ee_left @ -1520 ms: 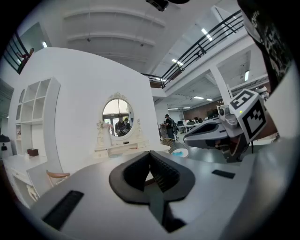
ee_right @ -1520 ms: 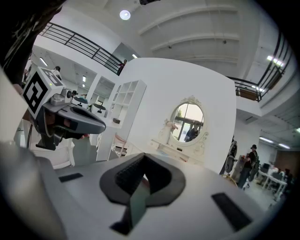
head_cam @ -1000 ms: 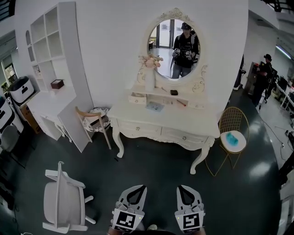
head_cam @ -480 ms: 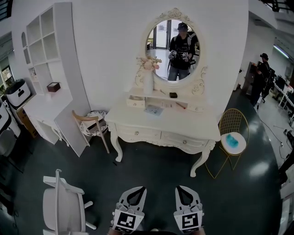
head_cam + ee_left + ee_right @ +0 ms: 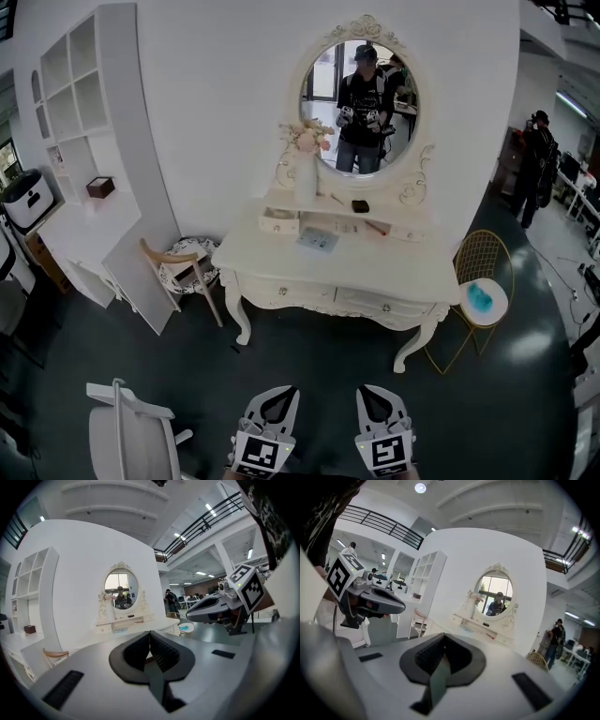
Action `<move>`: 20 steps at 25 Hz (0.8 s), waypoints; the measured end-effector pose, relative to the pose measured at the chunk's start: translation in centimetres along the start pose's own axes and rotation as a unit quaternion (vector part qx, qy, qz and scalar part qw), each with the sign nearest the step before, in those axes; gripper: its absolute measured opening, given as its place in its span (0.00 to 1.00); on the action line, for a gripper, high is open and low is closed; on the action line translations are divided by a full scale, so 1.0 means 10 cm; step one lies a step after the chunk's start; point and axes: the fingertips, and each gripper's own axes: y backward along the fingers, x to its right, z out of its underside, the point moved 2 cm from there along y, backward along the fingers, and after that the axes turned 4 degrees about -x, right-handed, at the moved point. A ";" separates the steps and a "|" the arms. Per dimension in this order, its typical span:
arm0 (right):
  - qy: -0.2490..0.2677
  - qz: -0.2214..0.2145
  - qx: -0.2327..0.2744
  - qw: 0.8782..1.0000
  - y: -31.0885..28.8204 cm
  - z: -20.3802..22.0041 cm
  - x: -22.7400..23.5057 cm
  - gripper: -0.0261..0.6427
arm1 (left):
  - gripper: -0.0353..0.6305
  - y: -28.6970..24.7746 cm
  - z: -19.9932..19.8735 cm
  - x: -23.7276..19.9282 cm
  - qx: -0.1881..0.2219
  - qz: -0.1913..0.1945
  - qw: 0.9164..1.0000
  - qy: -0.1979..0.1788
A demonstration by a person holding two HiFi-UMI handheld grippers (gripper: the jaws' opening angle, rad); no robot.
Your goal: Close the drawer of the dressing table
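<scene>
The white dressing table with its oval mirror stands against the wall ahead. A small drawer on the left of its upper shelf looks pulled out a little. The two wide front drawers look flush. My left gripper and right gripper hang side by side low in the head view, well short of the table, over dark floor. In the left gripper view the left gripper is shut with nothing in it. The right gripper is also shut and empty.
A wooden stool and a leaning white board stand left of the table. A gold wire chair with a blue item stands to its right. A white chair is at my near left. Shelving fills the left wall. A person stands far right.
Both grippers have advanced together toward the dressing table, which now sits a little nearer and larger. Their jaws have stayed together.
</scene>
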 end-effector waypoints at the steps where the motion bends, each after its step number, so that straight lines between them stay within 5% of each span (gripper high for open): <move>1: -0.002 0.001 0.001 1.000 -0.09 -0.02 0.00 0.06 | 0.08 -0.05 0.01 -0.07 -0.001 0.001 1.000 -0.008; 20: -0.012 0.039 -0.002 0.999 -1.08 -0.39 -0.06 0.06 | 0.08 -0.62 0.06 -1.02 0.016 0.044 0.999 -0.019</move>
